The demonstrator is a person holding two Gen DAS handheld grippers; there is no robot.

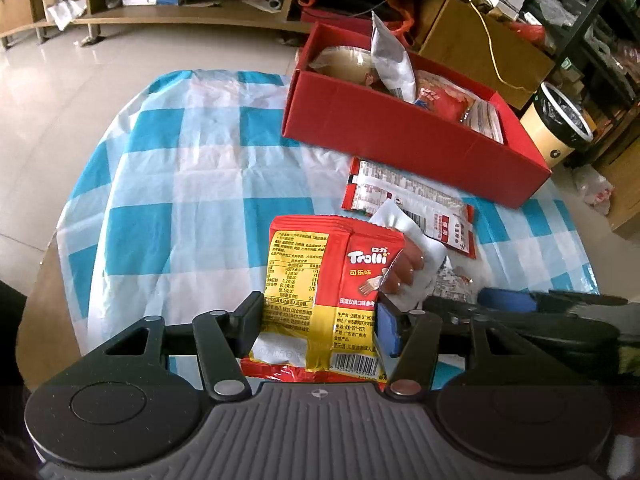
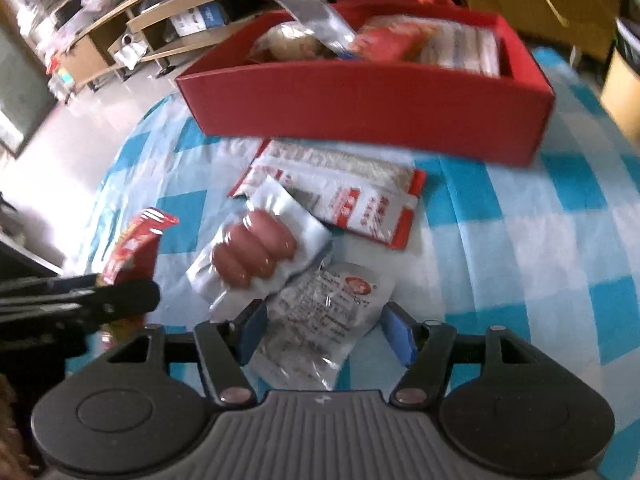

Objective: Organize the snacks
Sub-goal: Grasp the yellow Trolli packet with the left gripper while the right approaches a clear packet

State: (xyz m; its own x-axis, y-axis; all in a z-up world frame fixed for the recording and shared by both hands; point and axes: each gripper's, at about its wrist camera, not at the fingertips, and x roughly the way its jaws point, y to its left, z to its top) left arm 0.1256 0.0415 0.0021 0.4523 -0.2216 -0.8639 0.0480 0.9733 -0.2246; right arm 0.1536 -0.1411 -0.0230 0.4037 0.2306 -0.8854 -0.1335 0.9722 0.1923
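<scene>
My left gripper (image 1: 320, 320) is shut on a red and yellow Trolli candy bag (image 1: 320, 280), held upright above the checked cloth. The bag also shows at the left of the right wrist view (image 2: 132, 248). My right gripper (image 2: 324, 332) is open, its jaws on either side of a clear white snack packet (image 2: 324, 312) that lies on the cloth. A sausage pack (image 2: 256, 256) lies just beyond it, and a red and white packet (image 2: 344, 196) lies further on. The red box (image 1: 400, 136) holds several snacks at the back right.
The table has a blue and white checked cloth (image 1: 180, 160). A round bin (image 1: 560, 120) stands right of the box. Wooden shelves (image 1: 180, 0) and cardboard boxes stand on the floor behind. The right gripper's body (image 1: 540, 312) shows at the right of the left wrist view.
</scene>
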